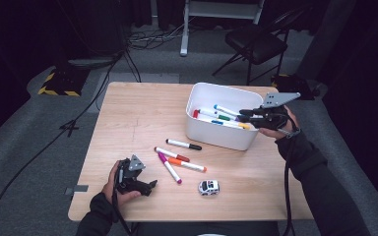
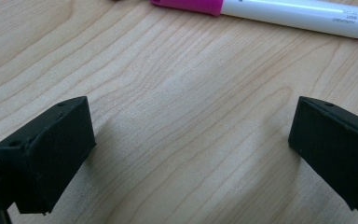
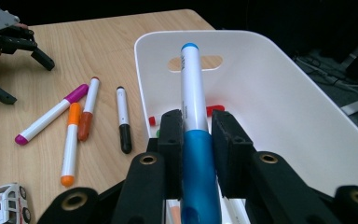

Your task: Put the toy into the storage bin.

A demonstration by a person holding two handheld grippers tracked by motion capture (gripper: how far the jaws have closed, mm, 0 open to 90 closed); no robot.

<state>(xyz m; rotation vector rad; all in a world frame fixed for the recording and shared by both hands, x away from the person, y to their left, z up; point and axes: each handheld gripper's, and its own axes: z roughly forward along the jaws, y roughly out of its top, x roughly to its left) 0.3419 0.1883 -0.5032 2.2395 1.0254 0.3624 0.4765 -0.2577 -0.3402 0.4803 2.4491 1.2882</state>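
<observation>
My right gripper (image 1: 242, 114) hovers over the right end of a white bin (image 1: 215, 139), shut on a blue-capped marker (image 1: 226, 109). In the right gripper view the jaws (image 3: 195, 119) clamp the blue cap, and the white barrel (image 3: 193, 84) points out over the bin's inside (image 3: 270, 88). Several markers lie in the bin. On the table in front of it lie a black marker (image 1: 183, 144), a red one (image 1: 172, 154), an orange one (image 1: 187, 164) and a magenta one (image 1: 170, 168). My left gripper (image 1: 150, 186) rests open on the table near the front left, the magenta marker (image 2: 284, 11) just beyond its jaws.
A small white toy car (image 1: 209, 187) stands near the table's front edge, right of my left gripper. Beyond the table are a folding chair (image 1: 256, 44), cables on the floor and a stand base with yellow-black tape (image 1: 59, 83).
</observation>
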